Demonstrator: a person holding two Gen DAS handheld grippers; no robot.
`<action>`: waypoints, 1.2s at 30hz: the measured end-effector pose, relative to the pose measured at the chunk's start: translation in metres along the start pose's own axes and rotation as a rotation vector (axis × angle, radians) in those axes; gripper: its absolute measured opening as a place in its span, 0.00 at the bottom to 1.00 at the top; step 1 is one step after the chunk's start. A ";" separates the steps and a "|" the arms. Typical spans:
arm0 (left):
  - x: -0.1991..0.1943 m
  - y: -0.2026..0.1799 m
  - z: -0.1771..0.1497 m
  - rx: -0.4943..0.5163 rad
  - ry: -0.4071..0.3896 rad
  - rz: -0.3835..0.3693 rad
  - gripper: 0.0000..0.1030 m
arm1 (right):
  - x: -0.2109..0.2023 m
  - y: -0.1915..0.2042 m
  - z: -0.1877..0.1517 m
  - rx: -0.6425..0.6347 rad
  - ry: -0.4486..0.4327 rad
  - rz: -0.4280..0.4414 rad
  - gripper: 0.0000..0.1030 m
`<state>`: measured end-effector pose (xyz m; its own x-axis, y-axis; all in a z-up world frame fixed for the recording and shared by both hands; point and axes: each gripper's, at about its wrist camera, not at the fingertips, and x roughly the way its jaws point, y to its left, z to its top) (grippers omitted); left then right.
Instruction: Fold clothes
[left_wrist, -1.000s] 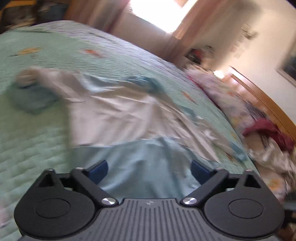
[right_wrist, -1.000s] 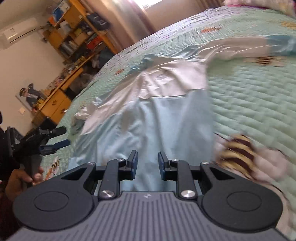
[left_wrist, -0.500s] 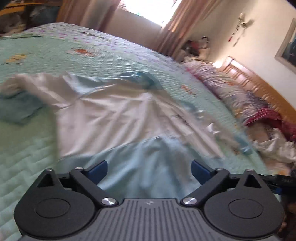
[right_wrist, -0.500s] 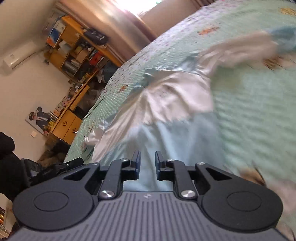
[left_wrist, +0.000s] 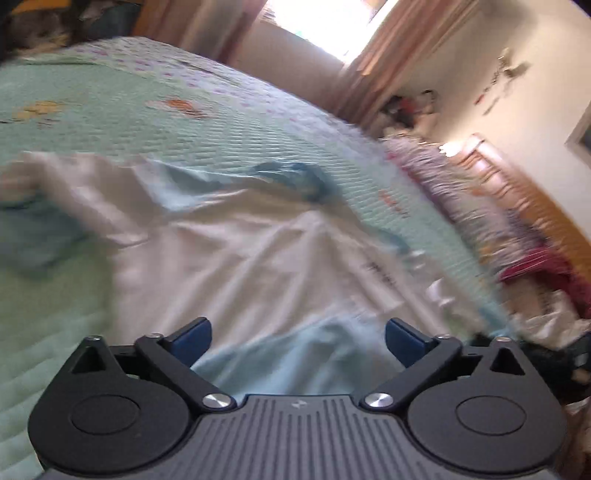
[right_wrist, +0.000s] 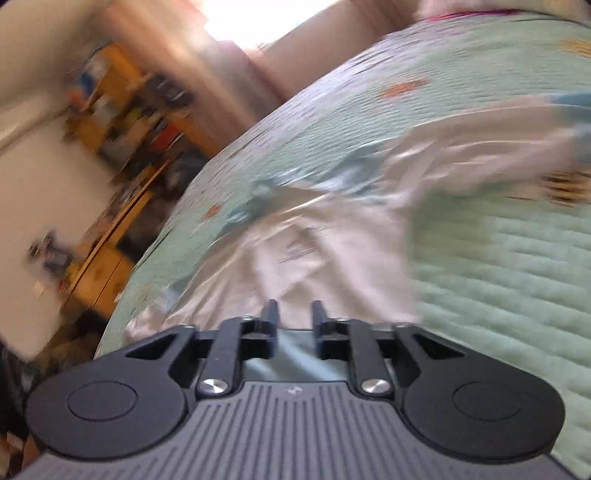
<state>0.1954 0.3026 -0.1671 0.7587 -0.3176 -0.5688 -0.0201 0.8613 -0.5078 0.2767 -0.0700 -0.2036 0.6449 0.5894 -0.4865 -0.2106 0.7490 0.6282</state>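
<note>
In the left wrist view, the left hand-held gripper (left_wrist: 297, 341) has its blue-padded fingers (left_wrist: 194, 338) spread wide apart with nothing clamped; between them lies the pale blue lower part of the garment (left_wrist: 258, 266), whose white upper part and sleeves are spread out flat on the bed (left_wrist: 110, 122) with its mint-green quilted cover. This view alone shows a heap of pillows and other clothes (left_wrist: 535, 266) along the wooden headboard (left_wrist: 535, 192) at the right, and a curtained window (left_wrist: 317, 26) beyond the bed. In the right wrist view, the right hand-held gripper (right_wrist: 294, 319) has a narrow gap between its fingers (right_wrist: 271, 317), which are opening; the garment (right_wrist: 314, 251) lies just beyond and below them, but whether the pads touch it cannot be told. Only this view shows cluttered wooden shelves (right_wrist: 136, 110) and a low cabinet (right_wrist: 99, 273) against the wall at the left. Both views are blurred.
</note>
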 end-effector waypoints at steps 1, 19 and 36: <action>0.015 0.002 0.002 -0.016 0.024 0.006 0.96 | 0.016 -0.001 0.001 -0.017 0.025 -0.011 0.26; 0.075 0.028 0.030 -0.022 0.116 0.160 0.75 | 0.102 -0.040 0.069 0.004 0.037 -0.188 0.02; 0.073 0.050 0.055 -0.119 -0.062 0.272 0.84 | 0.115 -0.059 0.082 0.213 -0.061 -0.220 0.00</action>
<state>0.2858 0.3444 -0.1991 0.7531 -0.0539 -0.6557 -0.3015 0.8576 -0.4168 0.4231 -0.0711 -0.2469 0.7019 0.3965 -0.5917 0.0936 0.7722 0.6284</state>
